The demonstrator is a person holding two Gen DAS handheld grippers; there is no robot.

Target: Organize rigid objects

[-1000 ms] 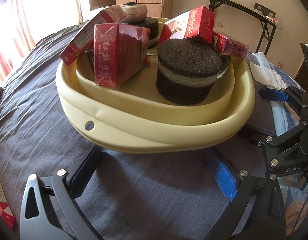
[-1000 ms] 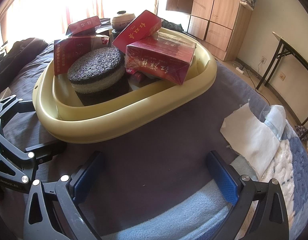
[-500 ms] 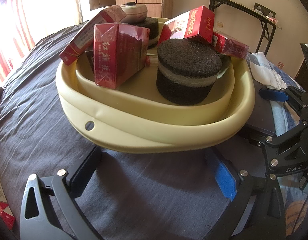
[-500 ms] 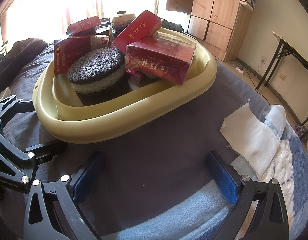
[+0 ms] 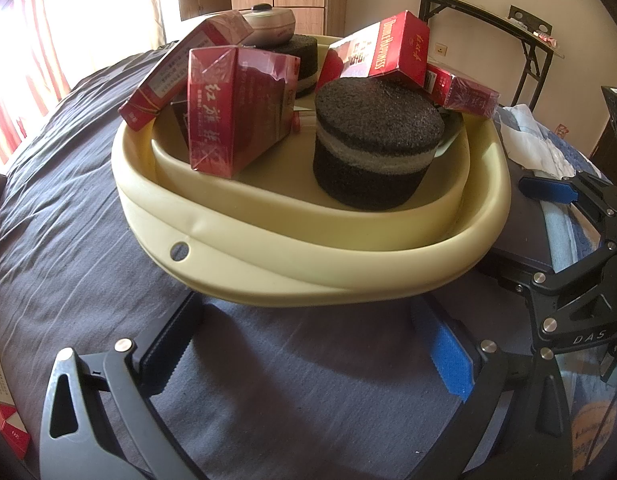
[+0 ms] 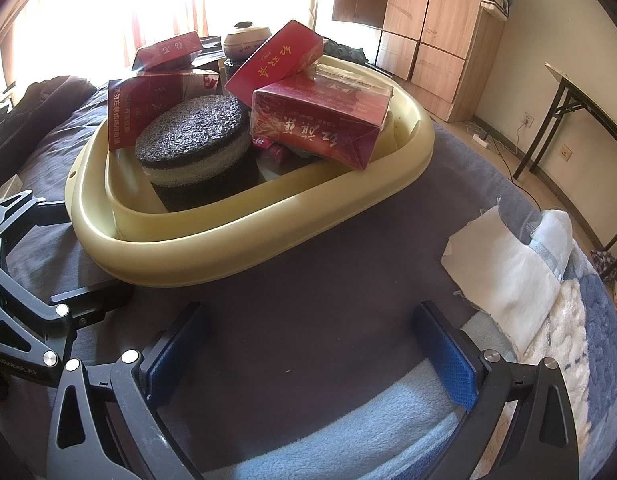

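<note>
A cream plastic basin (image 5: pixel 268 264) (image 6: pixel 236 240) sits on the dark grey bed cover. It holds several red cartons (image 5: pixel 232 112) (image 6: pixel 320 120), a round black foam block with a pale band (image 5: pixel 372 140) (image 6: pixel 196 140), a second foam block (image 5: pixel 304 56) and a small lidded pot (image 5: pixel 268 26) (image 6: pixel 246 38). My left gripper (image 5: pixel 308 344) is open and empty just in front of the basin's near wall. My right gripper (image 6: pixel 308 344) is open and empty in front of the basin. Each gripper shows at the edge of the other's view.
A red-and-white carton (image 5: pixel 2 412) lies on the bed at the far left. White cloths and a blue-white blanket (image 6: pixel 520 276) lie at the right, a pale blue towel (image 6: pixel 348 432) under my right gripper. A folding table (image 5: pixel 488 12) and wooden wardrobes (image 6: pixel 428 20) stand behind.
</note>
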